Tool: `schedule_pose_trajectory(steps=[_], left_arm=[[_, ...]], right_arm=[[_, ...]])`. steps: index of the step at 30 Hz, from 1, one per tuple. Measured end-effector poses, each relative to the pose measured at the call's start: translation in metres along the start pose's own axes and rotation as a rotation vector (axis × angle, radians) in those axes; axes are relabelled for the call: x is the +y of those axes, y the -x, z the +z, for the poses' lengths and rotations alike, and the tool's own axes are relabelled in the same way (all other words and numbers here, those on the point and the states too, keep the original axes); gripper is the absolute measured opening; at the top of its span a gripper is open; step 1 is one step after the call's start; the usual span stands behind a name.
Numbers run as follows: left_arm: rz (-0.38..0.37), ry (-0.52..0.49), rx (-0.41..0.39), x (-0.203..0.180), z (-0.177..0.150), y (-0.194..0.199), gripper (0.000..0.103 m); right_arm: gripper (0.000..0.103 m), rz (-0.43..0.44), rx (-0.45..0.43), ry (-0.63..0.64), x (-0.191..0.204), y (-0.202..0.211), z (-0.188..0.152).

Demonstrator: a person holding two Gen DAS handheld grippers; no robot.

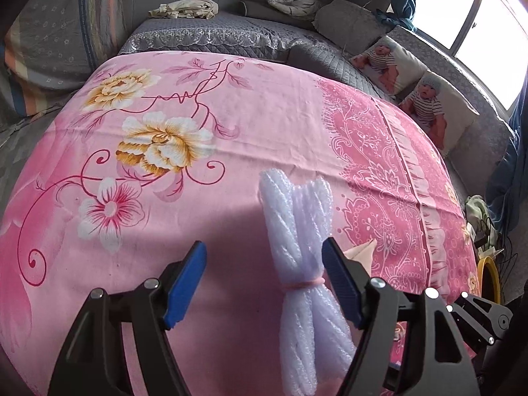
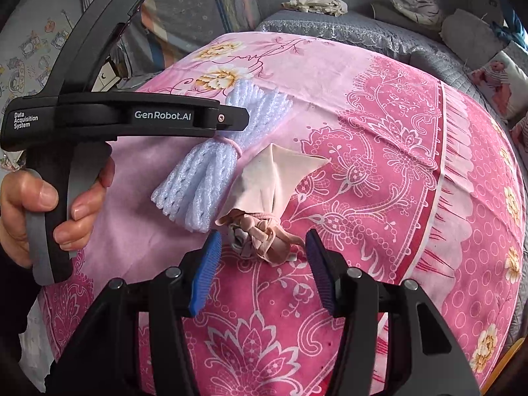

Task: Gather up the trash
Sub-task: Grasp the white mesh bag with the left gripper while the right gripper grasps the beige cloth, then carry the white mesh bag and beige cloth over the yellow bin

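Two pieces of trash lie on the pink sheet (image 1: 264,125) in front of me: a white foam net (image 1: 303,264) tied at the waist with a pink band (image 1: 305,284), and a beige bundle (image 2: 270,191) knotted at its near end. In my right view they lie side by side, the net to the left and touching the bundle's edge.

My left gripper (image 1: 264,280) is spread wide, and the net lies on the sheet between its blue pads (image 1: 186,283), much closer to the right pad than the left; I see no pad pressing it. From the right view I can see the person's hand (image 2: 49,211) around that gripper's handle, its black body reaching over the net's far half.

My right gripper (image 2: 262,270) is also released, its fingers straddling the bundle's knotted end, with neither pad touching it as far as I can tell.

Beyond the sheet I see grey quilted cushions (image 1: 231,38), two baby-print pillows (image 1: 425,99) and a window (image 1: 468,10).
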State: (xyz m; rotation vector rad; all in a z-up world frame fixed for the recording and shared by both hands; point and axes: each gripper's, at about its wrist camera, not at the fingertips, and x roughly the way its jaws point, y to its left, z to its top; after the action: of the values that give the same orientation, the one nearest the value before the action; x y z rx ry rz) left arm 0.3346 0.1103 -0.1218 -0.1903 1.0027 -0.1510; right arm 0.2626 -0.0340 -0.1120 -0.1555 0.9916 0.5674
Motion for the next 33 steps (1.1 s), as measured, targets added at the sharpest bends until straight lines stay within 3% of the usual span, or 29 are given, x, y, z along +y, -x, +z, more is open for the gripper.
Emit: schedule_pose_trajectory(steps=[4,6,8,10,15,27,33], left_arm=[[-0.012,-0.017,0.019,-0.006,-0.001,-0.006,0.052],[-0.017,-0.029,0.028,-0.011,-0.003,-0.01,0.043],[-0.042,-0.038,0.039,-0.016,-0.003,-0.012,0.028],[-0.03,-0.051,0.028,-0.021,-0.004,-0.011,0.026],[-0.038,-0.042,0.003,-0.021,-0.005,-0.005,0.018],[-0.017,-0.086,-0.193,-0.053,-0.022,0.085,0.017],[-0.039,-0.136,-0.214,-0.092,-0.048,0.108,0.017]], right_arm=[[0.047,-0.014,0.012,0.003,-0.001,-0.01,0.002],[0.04,-0.016,0.016,-0.003,-0.003,-0.012,0.004],[0.035,0.0,0.026,-0.01,-0.004,-0.013,0.004],[0.028,0.006,0.033,-0.015,-0.004,-0.013,0.003],[0.022,-0.003,0.032,-0.002,-0.003,-0.009,0.0],[0.022,0.009,-0.026,-0.087,-0.043,0.075,-0.044],[0.022,-0.026,-0.047,-0.165,-0.073,0.114,-0.079]])
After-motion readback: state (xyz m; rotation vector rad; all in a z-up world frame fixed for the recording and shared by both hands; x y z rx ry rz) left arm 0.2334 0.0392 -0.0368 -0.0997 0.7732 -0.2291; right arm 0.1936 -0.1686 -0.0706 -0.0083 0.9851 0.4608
